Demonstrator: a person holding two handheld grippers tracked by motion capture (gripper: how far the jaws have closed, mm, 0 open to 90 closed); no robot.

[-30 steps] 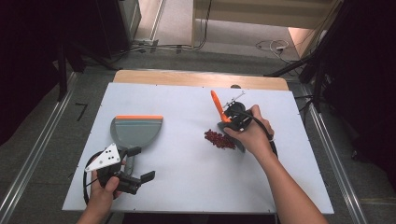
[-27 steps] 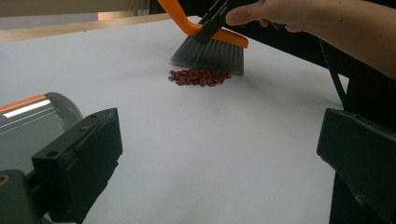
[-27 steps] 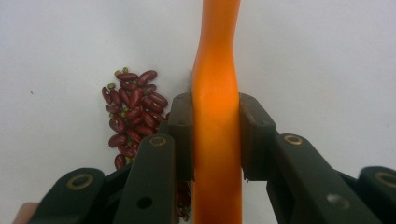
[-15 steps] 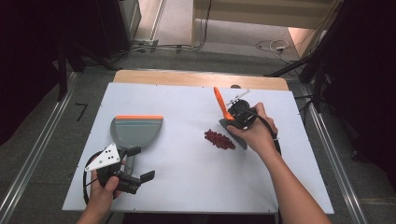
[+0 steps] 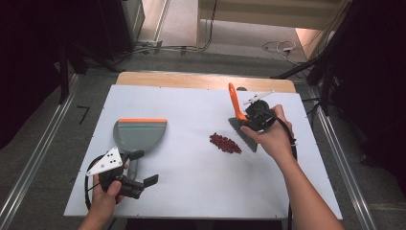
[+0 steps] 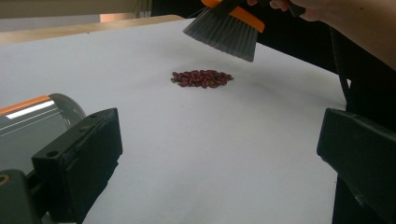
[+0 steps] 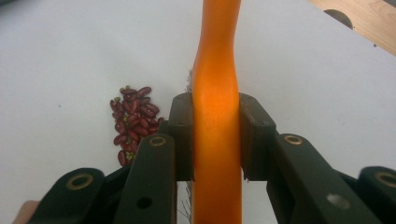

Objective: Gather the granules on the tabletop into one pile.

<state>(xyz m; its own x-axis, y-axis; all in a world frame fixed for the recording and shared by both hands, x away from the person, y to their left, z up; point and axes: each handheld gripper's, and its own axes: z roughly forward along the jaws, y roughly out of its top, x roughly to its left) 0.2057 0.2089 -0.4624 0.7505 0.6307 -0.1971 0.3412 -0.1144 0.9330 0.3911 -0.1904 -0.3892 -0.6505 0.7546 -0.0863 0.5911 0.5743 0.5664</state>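
Observation:
A small pile of red beans (image 5: pixel 225 143) lies on the white tabletop (image 5: pixel 201 191), right of centre. My right gripper (image 5: pixel 256 117) is shut on the orange handle (image 7: pixel 217 93) of a hand brush (image 5: pixel 233 103). The brush's grey bristles (image 6: pixel 224 30) hang just right of the beans (image 6: pixel 201 78) and above the table. A grey dustpan with an orange lip (image 5: pixel 141 133) lies flat at the left. My left gripper (image 5: pixel 143 167) is near the front edge beside the dustpan's handle, open, with nothing between its fingers. The dustpan (image 6: pixel 32 119) shows at the left of the left gripper view.
A wooden strip (image 5: pixel 201 79) runs along the table's far edge, with a round hole (image 7: pixel 338 16) in it. Cables lie on the floor (image 5: pixel 277 48) beyond. Bare white surface stretches between the dustpan and the beans (image 7: pixel 133 121).
My right gripper has carried the brush a little to the right and off the beans. The bean pile and the left gripper have stayed put.

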